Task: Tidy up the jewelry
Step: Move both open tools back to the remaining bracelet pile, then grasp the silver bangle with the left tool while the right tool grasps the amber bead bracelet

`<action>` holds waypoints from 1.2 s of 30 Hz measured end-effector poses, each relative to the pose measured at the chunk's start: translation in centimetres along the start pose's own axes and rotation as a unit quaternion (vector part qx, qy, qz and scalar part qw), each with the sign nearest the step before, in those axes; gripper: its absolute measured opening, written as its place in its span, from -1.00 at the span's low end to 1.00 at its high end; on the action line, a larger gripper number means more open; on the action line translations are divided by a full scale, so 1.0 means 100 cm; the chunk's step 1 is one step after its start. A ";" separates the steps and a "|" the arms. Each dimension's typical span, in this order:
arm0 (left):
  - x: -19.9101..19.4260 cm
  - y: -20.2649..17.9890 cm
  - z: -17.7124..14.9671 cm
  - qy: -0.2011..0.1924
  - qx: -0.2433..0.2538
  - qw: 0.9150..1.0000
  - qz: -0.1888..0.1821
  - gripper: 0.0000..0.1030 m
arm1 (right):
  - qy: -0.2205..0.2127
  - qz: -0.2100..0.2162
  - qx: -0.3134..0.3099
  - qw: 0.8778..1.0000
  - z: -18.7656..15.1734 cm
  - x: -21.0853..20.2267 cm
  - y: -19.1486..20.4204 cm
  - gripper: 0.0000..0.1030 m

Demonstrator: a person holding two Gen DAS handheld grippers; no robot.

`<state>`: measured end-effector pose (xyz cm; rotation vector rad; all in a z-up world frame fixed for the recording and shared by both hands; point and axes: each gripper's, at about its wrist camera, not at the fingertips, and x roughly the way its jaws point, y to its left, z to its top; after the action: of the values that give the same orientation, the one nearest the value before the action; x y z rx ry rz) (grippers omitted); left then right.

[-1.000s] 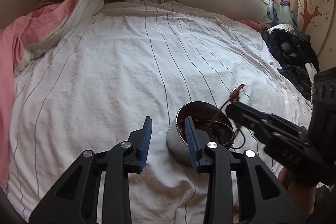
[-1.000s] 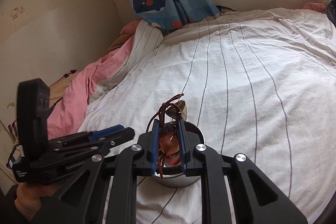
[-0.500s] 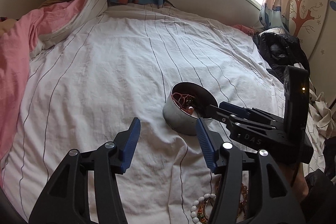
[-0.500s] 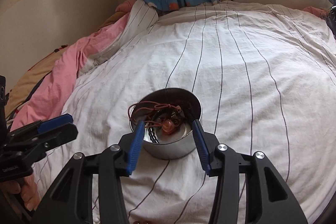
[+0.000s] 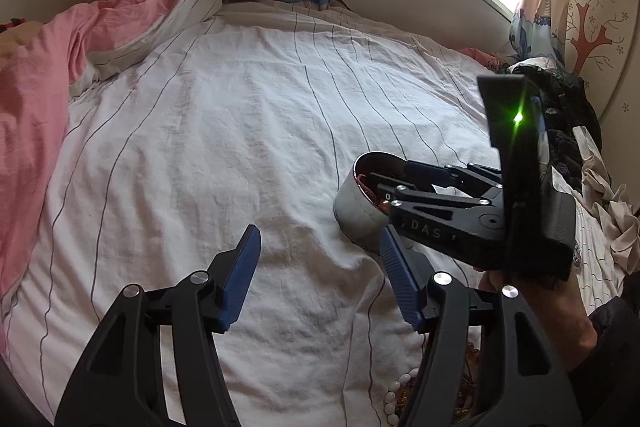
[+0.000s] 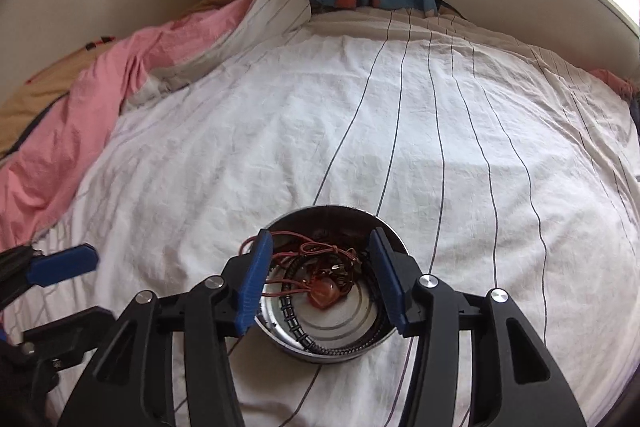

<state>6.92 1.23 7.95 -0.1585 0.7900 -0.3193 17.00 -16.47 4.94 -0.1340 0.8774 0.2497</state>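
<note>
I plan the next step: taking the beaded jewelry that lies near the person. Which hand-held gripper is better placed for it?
Probably the left hand-held gripper. It is open and empty, and the white bead strand lies just below its right finger. The right hand-held gripper, also open, hangs over the metal tin, farther from the beads.

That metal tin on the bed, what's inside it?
The metal tin holds a red cord necklace with a reddish stone pendant and a dark beaded bracelet. The right gripper hides the tin's edges.
</note>
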 end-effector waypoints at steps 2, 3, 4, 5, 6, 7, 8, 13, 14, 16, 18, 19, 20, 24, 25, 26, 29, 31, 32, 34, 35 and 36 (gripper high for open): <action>-0.001 0.002 0.001 -0.001 -0.002 1.000 -0.001 0.15 | 0.019 -0.017 -0.021 0.999 -0.004 0.010 0.001 -0.03; -0.002 0.001 0.001 -0.001 0.001 1.000 0.002 0.16 | 0.017 -0.024 -0.023 0.999 -0.007 0.007 0.000 -0.03; -0.002 0.000 0.000 -0.002 0.005 1.000 0.004 0.16 | 0.011 -0.028 -0.021 0.999 -0.010 0.002 -0.002 -0.03; -0.002 -0.002 0.000 -0.001 0.009 1.000 0.005 0.16 | 0.001 -0.027 -0.015 1.000 -0.014 -0.007 -0.005 -0.03; -0.002 -0.003 -0.001 0.001 0.013 1.000 0.005 0.17 | -0.013 -0.021 -0.005 1.000 -0.018 -0.019 -0.009 -0.03; -0.003 -0.006 -0.003 0.004 0.018 1.000 0.004 0.17 | -0.025 -0.011 0.007 1.000 -0.024 -0.033 -0.013 -0.03; -0.004 -0.008 -0.005 0.007 0.023 1.000 0.002 0.17 | -0.036 0.004 0.019 0.999 -0.032 -0.047 -0.017 -0.02; -0.017 -0.016 -0.040 0.025 0.035 0.999 -0.011 0.17 | -0.041 0.063 0.085 0.994 -0.099 -0.106 -0.033 0.05; -0.019 -0.018 -0.048 0.030 0.038 0.999 -0.013 0.17 | -0.033 0.069 0.094 0.993 -0.115 -0.113 -0.034 0.04; -0.023 -0.023 -0.061 0.039 0.043 0.998 -0.018 0.17 | -0.012 0.083 0.103 0.991 -0.141 -0.119 -0.032 -0.12; -0.027 -0.027 -0.071 0.040 0.045 0.998 -0.025 0.17 | 0.003 0.086 0.098 0.991 -0.156 -0.121 -0.027 -0.37; -0.029 -0.029 -0.075 0.041 0.046 0.998 -0.028 0.17 | 0.006 0.088 0.097 0.991 -0.159 -0.121 -0.025 -0.38; -0.031 -0.031 -0.079 0.040 0.048 0.998 -0.033 0.17 | 0.007 0.088 0.096 0.991 -0.161 -0.120 -0.023 -0.38; -0.040 -0.045 -0.094 0.036 0.073 0.995 -0.056 0.17 | 0.023 0.081 0.081 0.993 -0.158 -0.110 -0.012 -0.40; -0.041 -0.048 -0.097 0.038 0.082 0.994 -0.057 0.18 | 0.026 0.077 0.080 0.994 -0.159 -0.107 -0.011 -0.40; -0.041 -0.051 -0.100 0.040 0.087 0.994 -0.058 0.18 | 0.032 0.075 0.079 0.993 -0.159 -0.103 -0.011 -0.40; -0.040 -0.055 -0.101 0.045 0.093 0.992 -0.068 0.17 | 0.045 0.063 0.083 0.994 -0.164 -0.094 -0.012 -0.42; -0.040 -0.060 -0.103 0.044 0.106 0.991 -0.075 0.17 | 0.046 0.052 0.086 0.994 -0.168 -0.095 -0.013 -0.53; -0.040 -0.064 -0.104 0.044 0.114 0.989 -0.078 0.17 | 0.045 0.049 0.090 0.994 -0.170 -0.097 -0.016 -0.61; -0.040 -0.071 -0.108 0.048 0.132 0.986 -0.084 0.18 | 0.039 0.039 0.096 0.994 -0.174 -0.103 -0.020 -0.71; -0.038 -0.075 -0.110 0.051 0.140 0.985 -0.086 0.18 | 0.036 0.034 0.098 0.994 -0.177 -0.105 -0.022 -0.75; -0.037 -0.079 -0.112 0.054 0.147 0.984 -0.088 0.18 | 0.033 0.032 0.101 0.994 -0.179 -0.107 -0.025 -0.75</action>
<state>-5.30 -5.13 4.69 0.0689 0.8284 -0.6113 -2.23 -24.48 1.91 0.0752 0.9688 0.2151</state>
